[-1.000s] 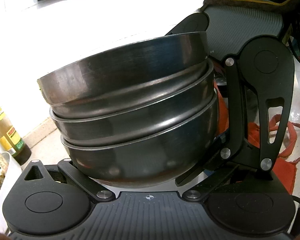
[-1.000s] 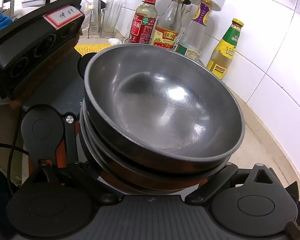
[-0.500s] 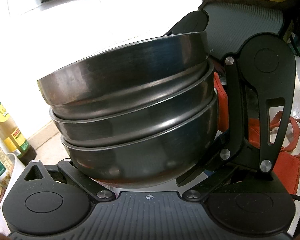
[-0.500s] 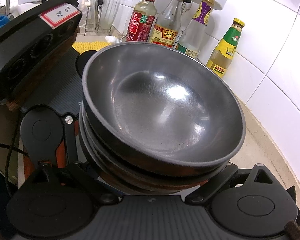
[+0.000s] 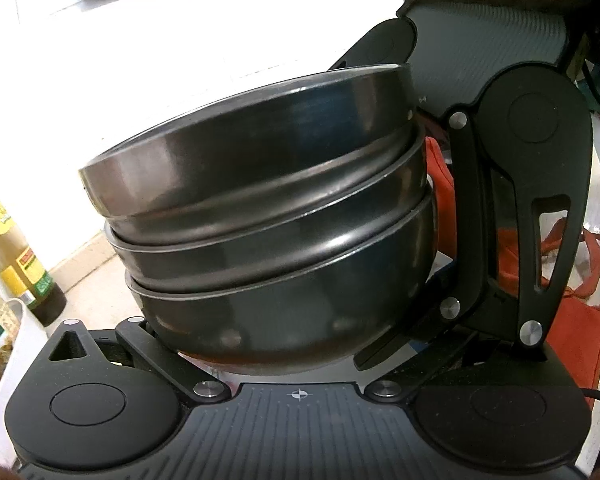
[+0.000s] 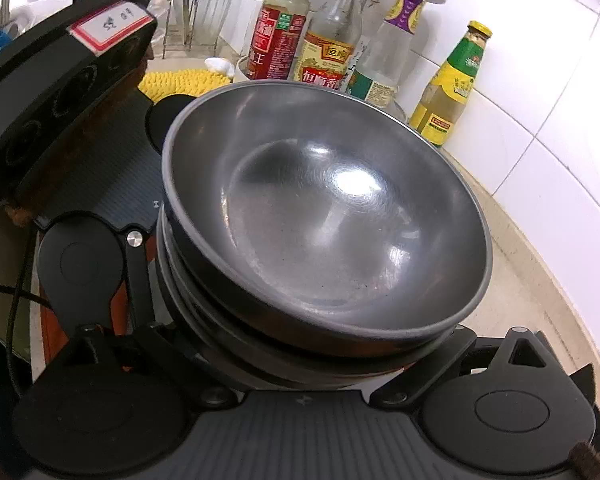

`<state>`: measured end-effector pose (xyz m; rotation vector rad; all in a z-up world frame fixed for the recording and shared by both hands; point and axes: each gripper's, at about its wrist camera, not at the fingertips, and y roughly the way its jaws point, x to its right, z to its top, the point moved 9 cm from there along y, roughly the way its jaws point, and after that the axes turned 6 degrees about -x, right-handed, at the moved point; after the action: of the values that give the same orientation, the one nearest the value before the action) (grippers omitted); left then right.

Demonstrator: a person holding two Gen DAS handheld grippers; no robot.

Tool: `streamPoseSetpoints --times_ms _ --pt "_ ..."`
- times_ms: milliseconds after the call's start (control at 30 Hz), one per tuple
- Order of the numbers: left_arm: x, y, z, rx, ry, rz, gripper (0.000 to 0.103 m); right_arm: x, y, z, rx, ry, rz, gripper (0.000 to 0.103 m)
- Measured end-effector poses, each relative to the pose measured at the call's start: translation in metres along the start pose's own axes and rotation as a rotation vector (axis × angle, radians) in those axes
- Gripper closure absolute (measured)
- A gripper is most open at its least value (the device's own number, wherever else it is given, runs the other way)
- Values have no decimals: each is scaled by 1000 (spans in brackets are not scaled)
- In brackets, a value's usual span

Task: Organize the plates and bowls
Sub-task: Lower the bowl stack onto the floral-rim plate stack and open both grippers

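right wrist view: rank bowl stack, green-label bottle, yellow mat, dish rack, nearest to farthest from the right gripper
1. Bowl stack: directly at the right gripper, centre of view.
2. Green-label bottle: beyond the bowls, on the right against the tiled wall.
3. Yellow mat: behind the bowls, on the left; too close to the bottle to rank firmly.
4. Dish rack: farthest, upper left, behind the mat.
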<state>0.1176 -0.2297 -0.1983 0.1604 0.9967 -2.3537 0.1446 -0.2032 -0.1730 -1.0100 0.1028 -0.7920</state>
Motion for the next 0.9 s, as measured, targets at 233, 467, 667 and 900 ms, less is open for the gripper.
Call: streamPoseSetpoints --times_ms 233,467,667,900 --pt "7 -2 0 -42 -4 1 0 2 1 0 10 15 15 8" --pt "14 -9 -1 -102 5 -42 0 2 2 -6 4 0 46 8" --pt "21 -11 -2 -93 -20 -40 0 13 1 -20 27 95 53 4" --pt "26 -14 -2 -104 23 -24 0 12 -1 -23 41 77 35 4"
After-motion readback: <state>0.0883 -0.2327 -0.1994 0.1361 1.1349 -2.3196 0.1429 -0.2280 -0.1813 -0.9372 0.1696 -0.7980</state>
